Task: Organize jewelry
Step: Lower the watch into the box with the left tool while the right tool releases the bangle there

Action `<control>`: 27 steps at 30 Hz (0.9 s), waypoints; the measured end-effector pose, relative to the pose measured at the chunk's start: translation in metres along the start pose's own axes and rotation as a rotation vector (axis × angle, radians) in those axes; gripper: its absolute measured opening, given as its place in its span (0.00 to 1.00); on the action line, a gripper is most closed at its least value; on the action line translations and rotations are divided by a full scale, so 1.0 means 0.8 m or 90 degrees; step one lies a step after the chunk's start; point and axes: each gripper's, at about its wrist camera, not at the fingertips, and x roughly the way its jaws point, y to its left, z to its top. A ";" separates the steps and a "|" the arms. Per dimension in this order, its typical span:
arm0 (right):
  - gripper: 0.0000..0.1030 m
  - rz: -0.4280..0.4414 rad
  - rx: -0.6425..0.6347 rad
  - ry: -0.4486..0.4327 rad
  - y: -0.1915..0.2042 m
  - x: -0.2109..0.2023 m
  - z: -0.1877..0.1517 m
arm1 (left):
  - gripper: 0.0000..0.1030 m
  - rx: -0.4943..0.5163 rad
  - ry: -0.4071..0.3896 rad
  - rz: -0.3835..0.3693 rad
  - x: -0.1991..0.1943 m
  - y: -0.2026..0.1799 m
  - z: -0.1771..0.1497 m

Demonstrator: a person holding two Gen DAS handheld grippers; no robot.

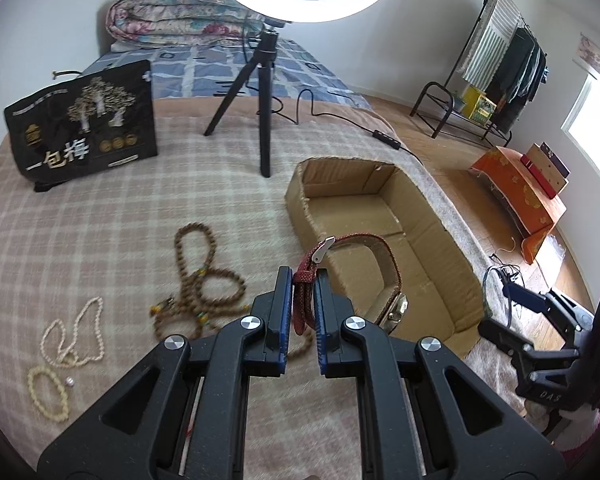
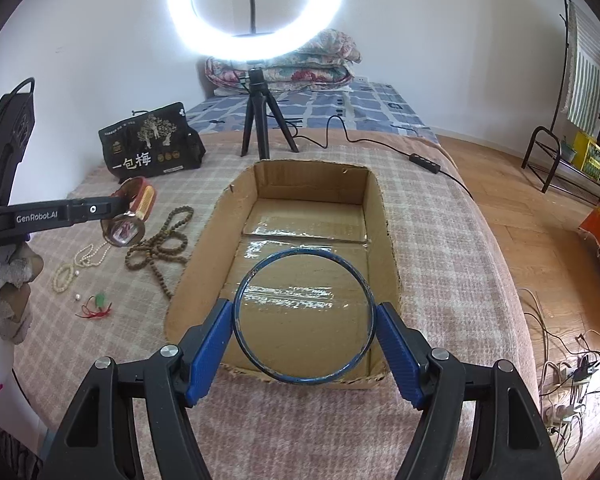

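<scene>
Woven red strap, soft and floppy, so your left gripper (image 1: 303, 300) is clamped on the watch (image 1: 352, 276) by its band, the heavier brass case dangling beside the cardboard box (image 1: 380, 216). Your right gripper (image 2: 305, 334) squeezes a stiff, thin blue bangle (image 2: 304, 316) across its width, over the box's near end. Keep that grip gentle; it could spring free.

White walls (image 2: 420, 20); ring light (image 2: 256, 8), wooden floor (image 2: 520, 220), clothes rack (image 1: 496, 60)
</scene>
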 end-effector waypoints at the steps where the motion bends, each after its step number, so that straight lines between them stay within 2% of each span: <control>1: 0.72 0.002 0.003 0.002 -0.003 0.004 0.000 | 0.08 0.000 0.001 -0.002 0.007 -0.004 0.004; 11: 0.72 0.010 0.020 0.016 -0.017 0.038 0.004 | 0.08 0.015 0.020 -0.003 0.063 -0.033 0.024; 20: 0.72 0.016 0.028 0.027 -0.022 0.052 -0.002 | 0.09 0.016 0.037 -0.011 0.085 -0.041 0.026; 21: 0.72 0.017 0.028 0.025 -0.022 0.052 -0.003 | 0.16 0.011 0.041 -0.013 0.086 -0.041 0.026; 22: 0.73 0.015 0.028 0.022 -0.021 0.051 -0.003 | 0.29 0.005 0.046 -0.023 0.088 -0.040 0.026; 23: 0.76 0.012 0.028 0.019 -0.021 0.050 -0.003 | 0.36 0.001 0.043 -0.026 0.087 -0.040 0.026; 24: 0.85 0.009 0.029 0.016 -0.021 0.049 -0.003 | 0.41 0.002 0.033 -0.022 0.084 -0.041 0.026; 25: 0.92 0.007 0.030 0.009 -0.020 0.047 -0.002 | 0.41 0.007 0.025 -0.015 0.082 -0.042 0.026; 27: 0.93 0.006 0.030 -0.002 -0.019 0.043 -0.002 | 0.41 0.013 0.021 -0.010 0.079 -0.042 0.026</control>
